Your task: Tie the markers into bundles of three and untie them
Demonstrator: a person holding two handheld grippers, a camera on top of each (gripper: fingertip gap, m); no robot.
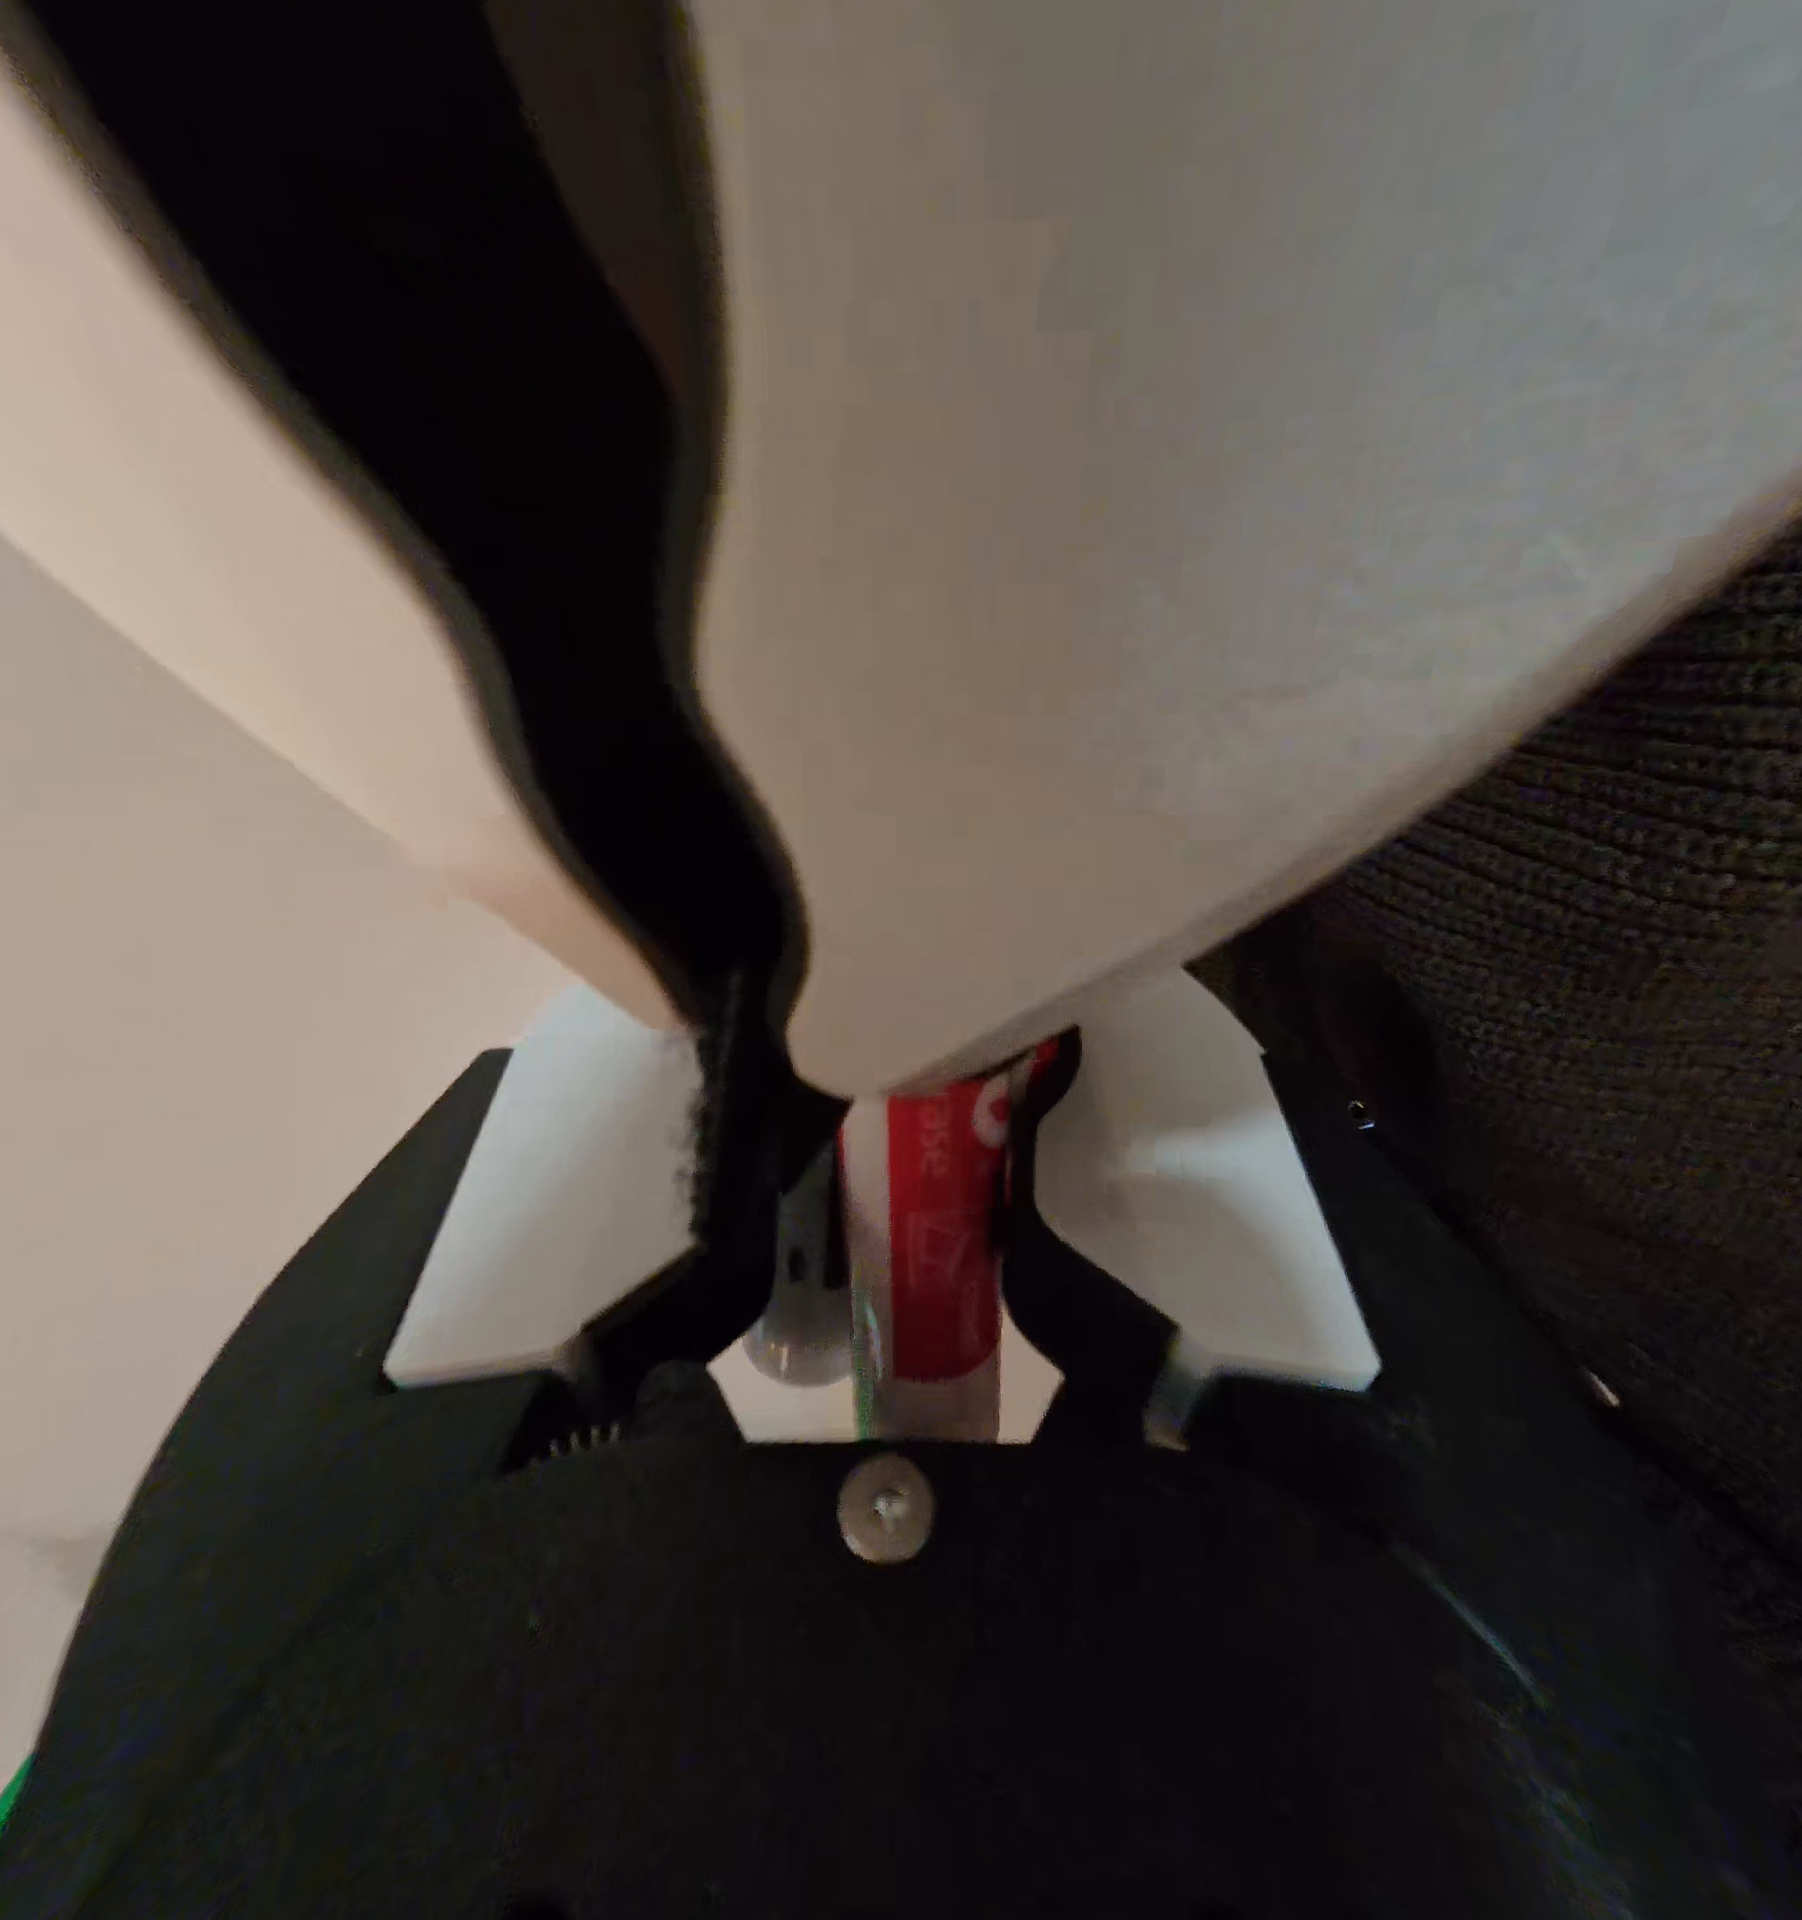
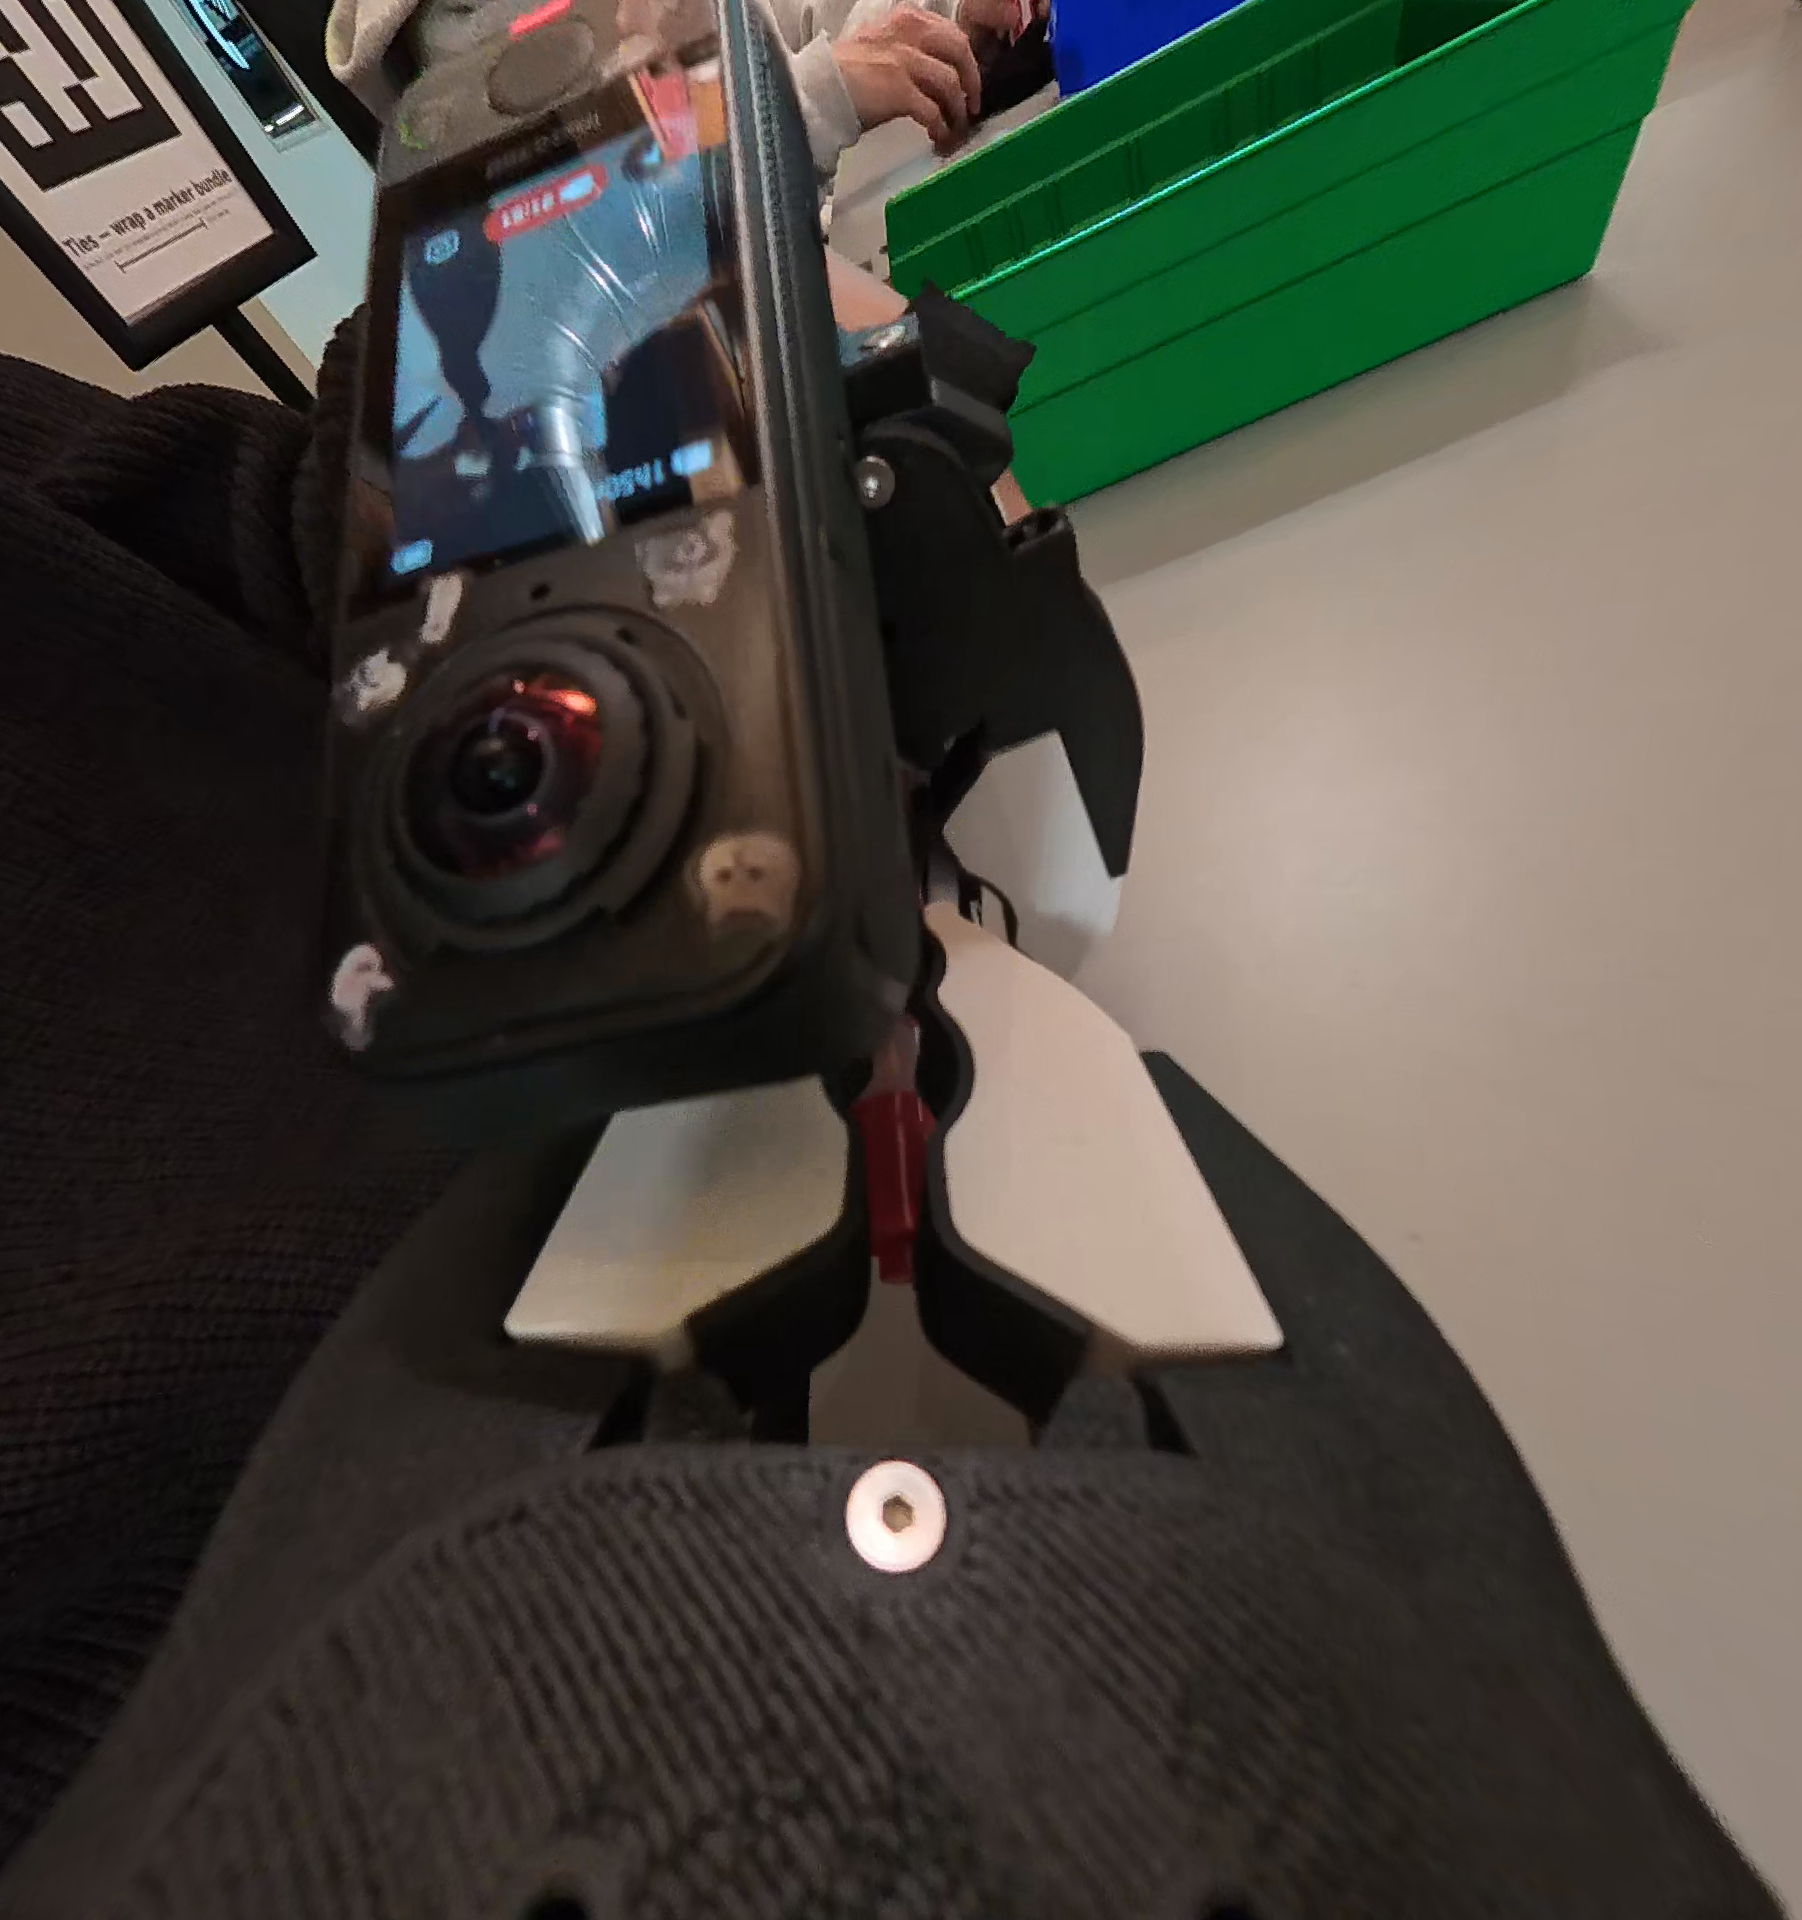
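In the left wrist view my left gripper (image 1: 907, 1122) is shut on a small bundle of markers. A white marker with a red label (image 1: 944, 1236) shows best, with a grey rounded end (image 1: 788, 1361) beside it. A fuzzy black strap (image 1: 715, 1153) lies along the left pad. My right gripper (image 1: 772, 997) fills the view from above, tip to tip with the left. In the right wrist view my right gripper (image 2: 892, 1101) is shut on a red marker cap (image 2: 892, 1174). The left gripper's camera (image 2: 564, 727) faces it at close range and hides the fingertips.
Green plastic bins (image 2: 1292, 239) stand on the grey table (image 2: 1499, 831) at the back right. A black-framed sign on a stand (image 2: 118, 177) is at the back left. A person's hand (image 2: 907, 73) rests at the far edge. A dark knitted sleeve (image 2: 97, 935) is at the left. Across from one pair of fingers to the other is roughly 8 centimetres.
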